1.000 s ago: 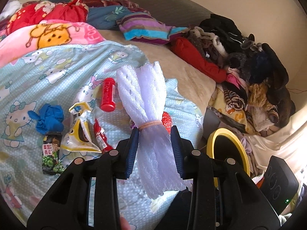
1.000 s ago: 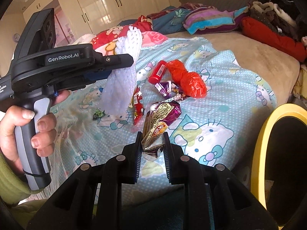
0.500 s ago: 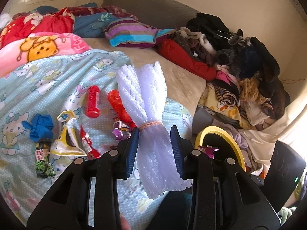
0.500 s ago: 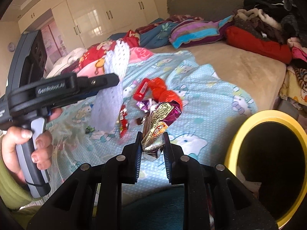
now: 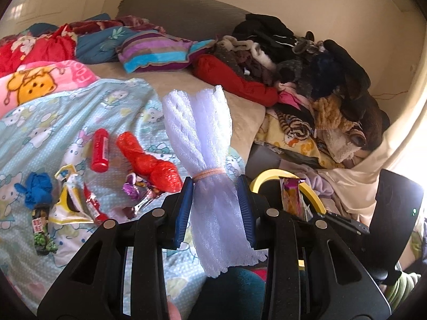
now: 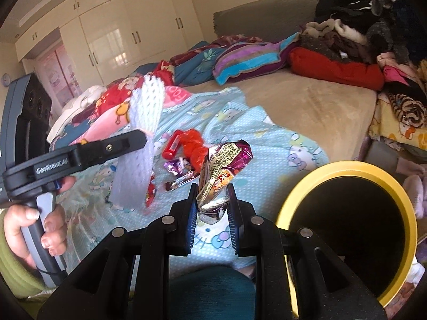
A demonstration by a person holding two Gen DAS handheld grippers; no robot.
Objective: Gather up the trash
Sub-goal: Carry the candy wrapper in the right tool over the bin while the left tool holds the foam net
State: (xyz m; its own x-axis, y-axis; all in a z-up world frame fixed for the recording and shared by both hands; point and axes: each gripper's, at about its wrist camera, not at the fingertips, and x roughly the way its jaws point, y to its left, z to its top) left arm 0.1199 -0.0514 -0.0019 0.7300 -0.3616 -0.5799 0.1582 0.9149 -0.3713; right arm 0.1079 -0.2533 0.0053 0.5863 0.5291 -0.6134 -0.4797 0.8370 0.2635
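Foam netting pinched in left jaws and foil wrapper pinched in right have been carried toward the yellow-rimmed bin, nearly ready for dropping.

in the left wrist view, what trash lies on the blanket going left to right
blue glove → yellow wrapper → red tube → purple foil wrapper → red plastic bag

The left claw's black body reads "GenRobot.AI" in white, blurred here. The crumpled foil wrapper in the right claw carries fine print and a large Chinese character, neither legible. The small dark packet on the bedspread bears Chinese characters, unreadable.
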